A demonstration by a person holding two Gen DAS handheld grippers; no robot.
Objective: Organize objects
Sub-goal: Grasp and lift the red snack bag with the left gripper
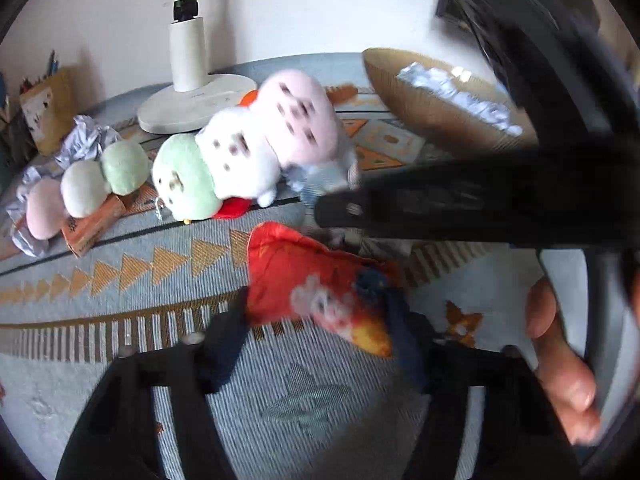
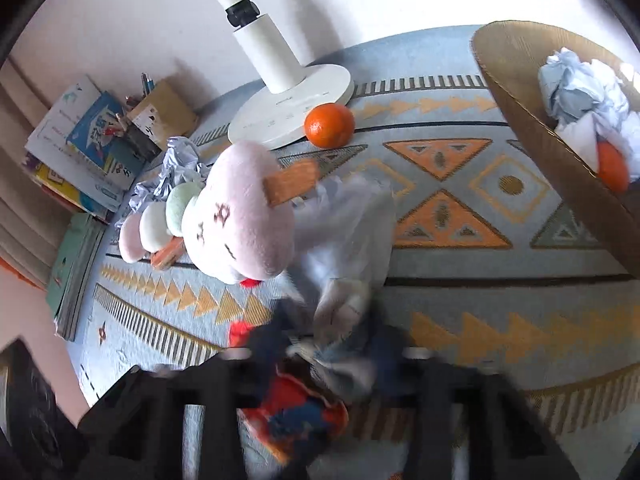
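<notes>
Two claws, left claw pinching red pouch, right claw clamping crumpled paper, plush beside.

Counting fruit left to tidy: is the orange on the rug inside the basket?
No: the orange sits on the rug against the lamp base, apart from the basket.
</notes>
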